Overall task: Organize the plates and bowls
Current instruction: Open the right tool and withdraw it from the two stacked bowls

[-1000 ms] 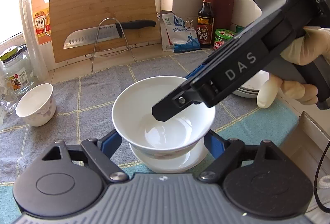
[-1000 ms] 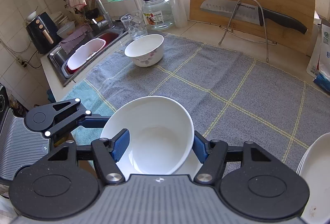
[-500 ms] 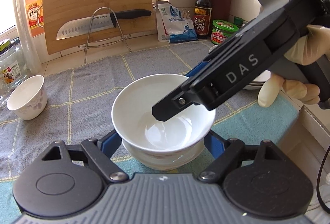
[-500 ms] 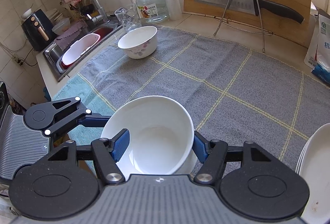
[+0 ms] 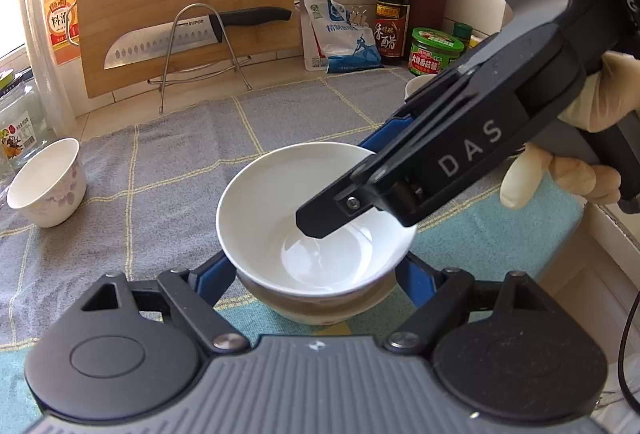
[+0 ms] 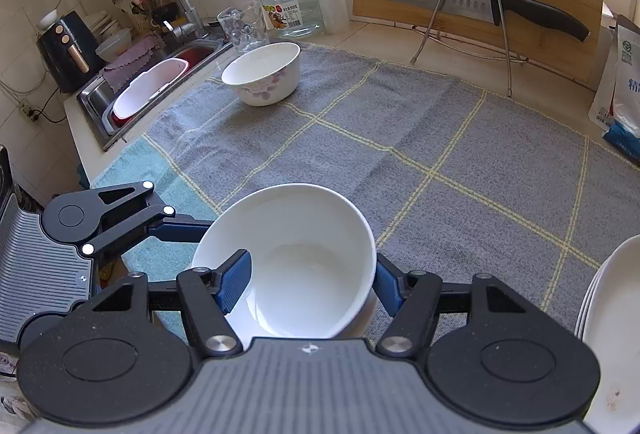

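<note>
The right gripper (image 6: 310, 284) is clamped on the wall of a white bowl (image 5: 316, 210), one blue pad (image 6: 234, 284) pressed inside the bowl and the other against its outer side — seen from the left wrist, its black finger dips into the bowl from the right, held by a gloved hand (image 5: 580, 150). The left gripper (image 5: 316, 278) sits nearest its own camera, its blue pads on either side of the lower bowl (image 5: 316, 304) in which the white bowl rests; whether those pads press on that bowl or stand just off it cannot be told. The nested pair stands on a grey checked cloth (image 6: 400, 138) directly ahead of both grippers. Farther ahead and to the left of the left gripper stands a flowered bowl (image 5: 48, 182), well apart from the pair. Beyond the cloth a bamboo cutting board (image 5: 188, 2) leans against the wall, with a kitchen knife (image 5: 192, 36) on a wire stand in front of it. To the right of the right gripper, at the picture's edge, lies a stack of white plates (image 6: 608, 318) — just beside the cloth's corner.
</note>
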Demonstrator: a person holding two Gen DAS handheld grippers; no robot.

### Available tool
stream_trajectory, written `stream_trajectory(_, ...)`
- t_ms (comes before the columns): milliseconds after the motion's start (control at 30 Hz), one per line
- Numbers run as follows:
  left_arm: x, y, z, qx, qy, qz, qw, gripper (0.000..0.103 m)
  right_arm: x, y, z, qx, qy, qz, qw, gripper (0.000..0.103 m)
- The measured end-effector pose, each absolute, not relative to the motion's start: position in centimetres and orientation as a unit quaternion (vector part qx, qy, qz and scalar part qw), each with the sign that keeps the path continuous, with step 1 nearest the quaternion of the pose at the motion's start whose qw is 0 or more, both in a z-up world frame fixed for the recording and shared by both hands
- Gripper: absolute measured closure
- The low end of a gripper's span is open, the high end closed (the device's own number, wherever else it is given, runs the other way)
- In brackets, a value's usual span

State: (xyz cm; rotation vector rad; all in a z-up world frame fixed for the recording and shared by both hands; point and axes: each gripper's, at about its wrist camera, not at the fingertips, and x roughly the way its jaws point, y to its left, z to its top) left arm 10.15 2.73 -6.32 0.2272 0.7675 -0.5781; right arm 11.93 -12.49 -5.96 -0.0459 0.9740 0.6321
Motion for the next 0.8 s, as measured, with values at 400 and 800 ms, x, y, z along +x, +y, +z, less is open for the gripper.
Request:
stream_trajectory(400, 10.1, 2.8, -6.3, 0.104, 0.367, -0.285, 0.879, 0.007, 11.7, -12.4, -6.0, -0.024, 0.444, 0.298, 0.845, 0.004)
stream_trajectory(800, 9.1, 4.2, -5.6, 0.097, 0.364, -0.284, 0.882, 0.007, 9.9, -13.6, -6.1, -0.051, 0.435, 0.272, 0.857, 0.000)
